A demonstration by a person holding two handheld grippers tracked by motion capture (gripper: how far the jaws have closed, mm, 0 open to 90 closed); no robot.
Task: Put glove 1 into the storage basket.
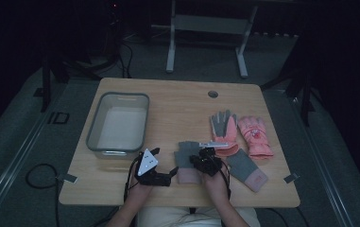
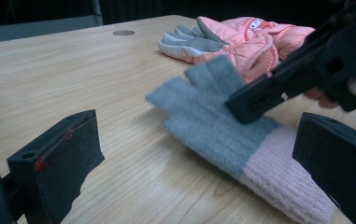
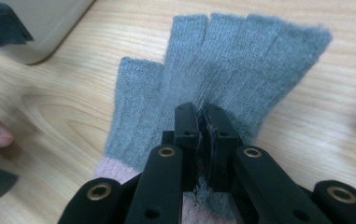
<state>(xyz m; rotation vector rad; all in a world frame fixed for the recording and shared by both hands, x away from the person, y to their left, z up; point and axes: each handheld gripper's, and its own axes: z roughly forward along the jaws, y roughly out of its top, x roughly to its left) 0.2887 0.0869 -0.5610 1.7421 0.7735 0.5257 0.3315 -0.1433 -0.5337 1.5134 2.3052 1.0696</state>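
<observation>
The grey knitted glove with a pink cuff (image 3: 222,74) lies flat near the front edge of the tabletop (image 1: 177,101), about midway along it, its short finger stubs toward the far edge and its cuff toward the person. The right gripper (image 3: 202,122) has its fingers closed on a small pinch of the grey knit at the middle of the palm; in the right gripper view the fabric puckers into ridges that run up to the pads, and the left gripper view shows the same fingers bearing down on the glove from the side. Being soft wool, it looks light and limp: it will likely sag and fold from whatever point carries it, and a pinch of one layer may stretch the knit rather than lift the whole glove cleanly. A hold across the thicker ribbed cuff, or through both layers of the palm, seems the surer place. The left gripper (image 2: 199,154) waits just beside the glove's cuff end toward the left edge, its fingers wide apart with nothing between them. A second grey and pink glove (image 1: 245,169) lies just to the right, near the front right corner. Farther back sit two padded pink gloves (image 1: 239,132), side by side. A grey plastic bin (image 1: 142,111) stands by the left edge, seemingly with nothing in it.
</observation>
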